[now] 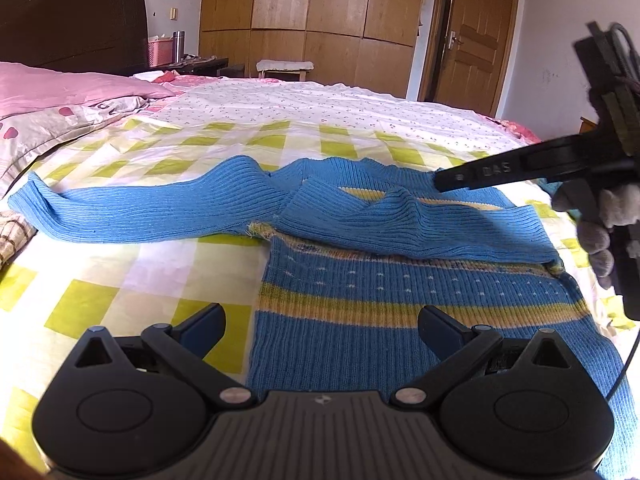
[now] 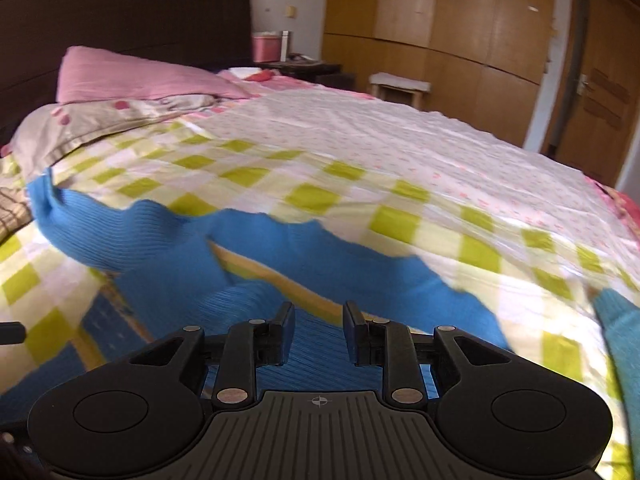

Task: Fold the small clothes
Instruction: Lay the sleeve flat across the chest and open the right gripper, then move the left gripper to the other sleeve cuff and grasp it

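Observation:
A small blue knit sweater [image 1: 360, 304] with yellow stripes lies flat on the checked bedspread [image 1: 132, 280]. One sleeve [image 1: 132, 212] stretches out to the left; the other sleeve [image 1: 420, 224] is folded across the chest. My left gripper [image 1: 320, 328] is open and empty, hovering over the sweater's lower body. My right gripper [image 2: 319, 332] is open with a moderate gap, low over the blue knit [image 2: 256, 264] near the collar. It also shows in the left wrist view [image 1: 440, 182], its tip at the sweater's right shoulder.
The bed carries pink pillows [image 1: 60, 92] at the far left by a dark headboard [image 1: 72, 16]. A floral sheet [image 1: 340, 112] covers the far half. A wooden wardrobe [image 1: 312, 12], a stool [image 1: 284, 68] and a door [image 1: 476, 36] stand beyond the bed.

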A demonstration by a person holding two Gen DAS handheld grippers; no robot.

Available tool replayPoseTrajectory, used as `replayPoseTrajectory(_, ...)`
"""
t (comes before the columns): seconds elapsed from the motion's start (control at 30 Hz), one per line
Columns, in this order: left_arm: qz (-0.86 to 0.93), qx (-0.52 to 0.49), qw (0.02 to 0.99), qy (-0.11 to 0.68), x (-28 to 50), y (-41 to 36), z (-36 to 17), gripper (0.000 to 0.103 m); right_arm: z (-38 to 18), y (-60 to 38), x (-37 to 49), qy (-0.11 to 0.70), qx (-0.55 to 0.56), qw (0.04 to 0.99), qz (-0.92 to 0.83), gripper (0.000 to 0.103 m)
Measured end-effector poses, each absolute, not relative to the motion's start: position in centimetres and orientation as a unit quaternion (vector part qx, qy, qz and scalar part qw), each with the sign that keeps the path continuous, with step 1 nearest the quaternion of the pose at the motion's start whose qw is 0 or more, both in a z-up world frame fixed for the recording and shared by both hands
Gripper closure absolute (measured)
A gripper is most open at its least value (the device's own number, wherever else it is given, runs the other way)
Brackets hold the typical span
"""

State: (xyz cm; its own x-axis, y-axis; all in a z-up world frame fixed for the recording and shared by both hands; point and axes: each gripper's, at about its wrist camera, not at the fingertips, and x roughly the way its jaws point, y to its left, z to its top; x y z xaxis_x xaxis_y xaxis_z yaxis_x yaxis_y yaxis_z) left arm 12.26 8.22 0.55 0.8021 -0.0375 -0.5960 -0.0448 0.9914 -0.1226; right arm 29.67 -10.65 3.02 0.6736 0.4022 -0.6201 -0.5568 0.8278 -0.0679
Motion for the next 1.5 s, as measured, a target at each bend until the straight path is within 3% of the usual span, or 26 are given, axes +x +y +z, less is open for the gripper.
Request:
replayPoseTrajectory(0.47,0.009,-0.080,0.949,0.305,12.5,9.5,1.0,0.000,-0.5,-4.0,35.6,0.409,-0.108,0.843,0.332,0.075)
replayPoseTrajectory(0.6,0.010,-0.086,0.948,0.307,12.6,9.6,0.9,0.000,-0.2,-3.9,36.0,0.414,-0.107,0.840,0.335,0.096)
replayPoseTrajectory(0.73,0.010,-0.087,0.947,0.308,12.7,9.7,0.8,0.000,0.3,-3.0,35.8,0.398,-0.124,0.844,0.337,0.097)
replayPoseTrajectory(1.03,0.013,-0.083,0.947,0.309,12.8,9.6,0.6,0.000,0.7,-1.6,36.0,0.363,-0.157,0.862,0.316,0.095)
replayPoseTrajectory(1.27,0.020,-0.097,0.953,0.286,12.5,10.6,0.9,0.000,2.0,-3.7,33.3,0.326,-0.120,0.882,0.319,0.091)
replayPoseTrajectory(1.5,0.055,-0.106,0.953,0.278,12.7,11.8,0.6,0.000,0.5,-3.9,31.8,0.336,-0.140,0.878,0.311,0.088)
